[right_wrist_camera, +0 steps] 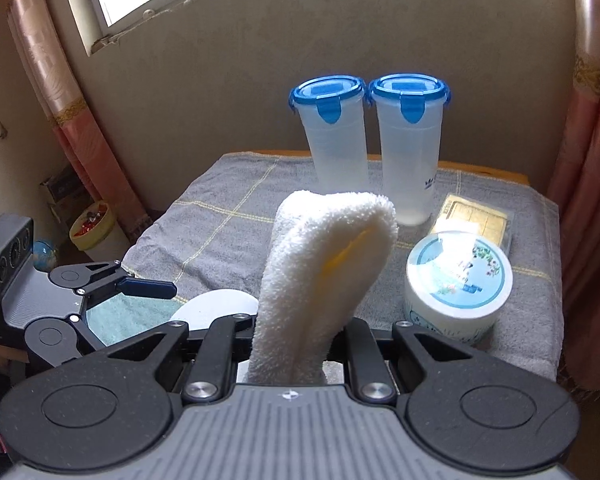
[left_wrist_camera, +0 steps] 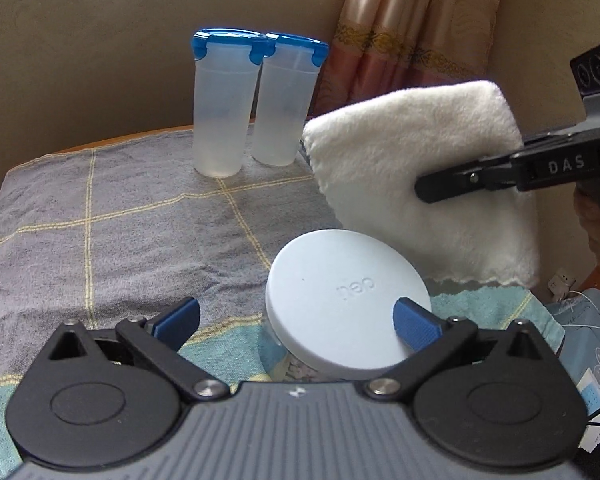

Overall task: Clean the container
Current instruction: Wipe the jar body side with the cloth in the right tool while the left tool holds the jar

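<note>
Grey towelling: a grey checked cloth [right_wrist_camera: 228, 216] with thin yellow lines covers the surface; a teal patch of it lies at the near edge, under the left gripper.
Left gripper: the black two-finger left gripper with blue pads [left_wrist_camera: 296, 324] has its fingers [left_wrist_camera: 180, 320] spread as wide as they go and holds nothing. In the right wrist view it sits at the near left [right_wrist_camera: 140, 286].
White-lidded jar: the round clear jar with a flat white lid [left_wrist_camera: 346, 306] stands tilted on the teal patch at the near edge. It lies between the open left fingers; the right-hand blue pad overlaps the lid's rim in the left wrist view, but whether it touches cannot be told. Only a sliver of the lid [right_wrist_camera: 216, 308] shows in the right wrist view.
Tall containers: two tall translucent plastic cups with blue clip-on lids stand upright at the far edge, just beside each other, the left one [right_wrist_camera: 334, 136] and the right one [right_wrist_camera: 410, 144], both lids closed.
White cloth: a fluffy white folded cloth [right_wrist_camera: 324, 264] hangs above the surface, near the jar's right and far side.
Right gripper: the black two-finger right gripper [right_wrist_camera: 290, 360] is clamped tight on the white cloth, its fingers hidden by the pile.
Round tub: a squat white tub with a light-blue printed lid [right_wrist_camera: 458, 276] sits at the near right.
Flat box: a flat yellow packet [right_wrist_camera: 476, 216] lies just beyond the tub, near the right tall cup.
</note>
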The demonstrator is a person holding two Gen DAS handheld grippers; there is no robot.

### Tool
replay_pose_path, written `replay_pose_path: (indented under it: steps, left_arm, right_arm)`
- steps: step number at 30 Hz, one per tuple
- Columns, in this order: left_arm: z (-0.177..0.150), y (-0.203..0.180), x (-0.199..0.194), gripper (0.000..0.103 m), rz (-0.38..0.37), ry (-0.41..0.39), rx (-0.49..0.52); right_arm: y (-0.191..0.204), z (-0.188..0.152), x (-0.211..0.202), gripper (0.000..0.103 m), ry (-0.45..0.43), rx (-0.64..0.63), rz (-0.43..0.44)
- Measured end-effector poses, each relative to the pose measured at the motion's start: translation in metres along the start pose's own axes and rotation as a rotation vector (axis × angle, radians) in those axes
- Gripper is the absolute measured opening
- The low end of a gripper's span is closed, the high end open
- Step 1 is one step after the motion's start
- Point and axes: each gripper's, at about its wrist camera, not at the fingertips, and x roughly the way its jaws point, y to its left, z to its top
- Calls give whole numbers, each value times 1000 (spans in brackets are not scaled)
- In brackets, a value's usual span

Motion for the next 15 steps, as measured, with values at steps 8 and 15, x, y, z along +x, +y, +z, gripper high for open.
replay_pose_path:
  steps: [8,15]
  left_arm:
    - [-5,-3,-1,103,17,-17,-33]
    - [-6,-7,-1,103,36,-27,-31]
  right_arm:
    - [-8,-29,19,18,99,31,26]
    - [2,-48,26,18,162,4,23]
